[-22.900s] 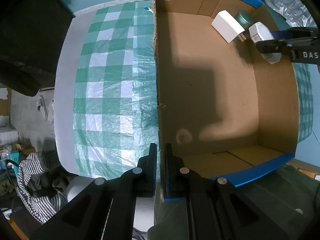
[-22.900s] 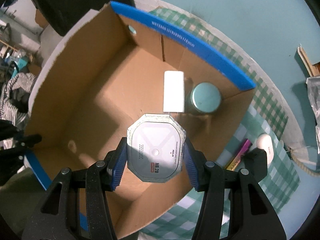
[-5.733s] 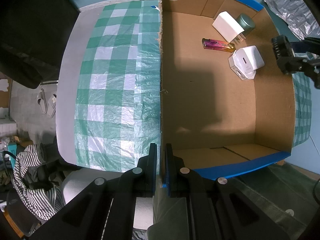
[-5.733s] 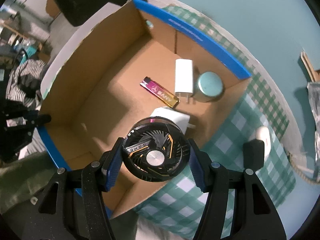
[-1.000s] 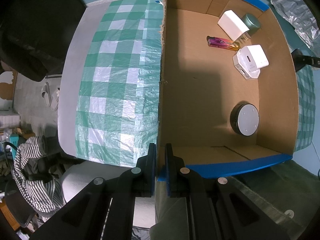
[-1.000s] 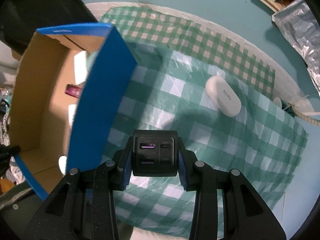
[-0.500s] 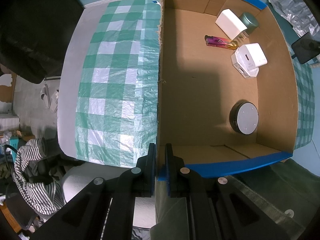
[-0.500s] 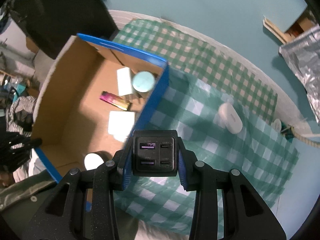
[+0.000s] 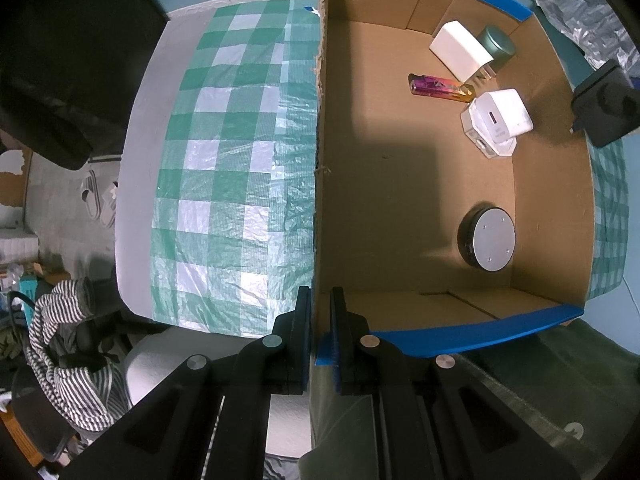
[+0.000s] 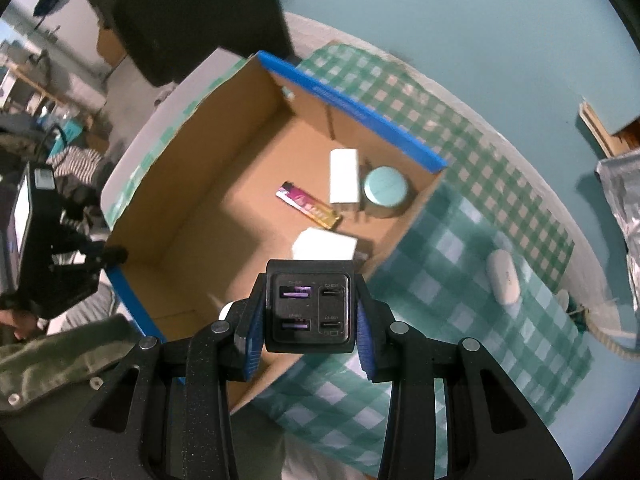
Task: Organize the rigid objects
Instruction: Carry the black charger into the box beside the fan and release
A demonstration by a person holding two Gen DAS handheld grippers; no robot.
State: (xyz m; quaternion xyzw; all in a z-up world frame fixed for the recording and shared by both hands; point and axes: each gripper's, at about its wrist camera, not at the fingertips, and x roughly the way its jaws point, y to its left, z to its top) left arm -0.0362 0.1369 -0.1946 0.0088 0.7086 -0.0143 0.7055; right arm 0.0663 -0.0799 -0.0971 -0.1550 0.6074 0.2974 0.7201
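An open cardboard box point(image 9: 384, 168) with blue rims stands on a green checked tablecloth point(image 9: 236, 152). My left gripper point(image 9: 319, 312) is shut on the box's near-left wall. Inside lie a white charger block point(image 9: 460, 53), a teal round tin point(image 9: 496, 42), a pink-gold lighter point(image 9: 440, 86), a white cube adapter point(image 9: 498, 118) and a round black fan point(image 9: 488, 238). My right gripper point(image 10: 310, 312) is shut on a black multi-port charger point(image 10: 310, 310), held above the box's right wall. In the left wrist view that charger point(image 9: 604, 108) shows at the right edge.
A white oval case point(image 10: 505, 282) lies on the cloth to the right of the box point(image 10: 224, 208). Crinkled silver foil point(image 9: 580, 16) sits beyond the far right corner. A rope point(image 10: 608, 332) trails at the cloth's right edge. Striped clothing point(image 9: 68, 352) hangs on a chair below left.
My right gripper has carried the black charger from over the cloth up and across to above the box's right wall, rolling as it went. The left gripper and box have stayed put.
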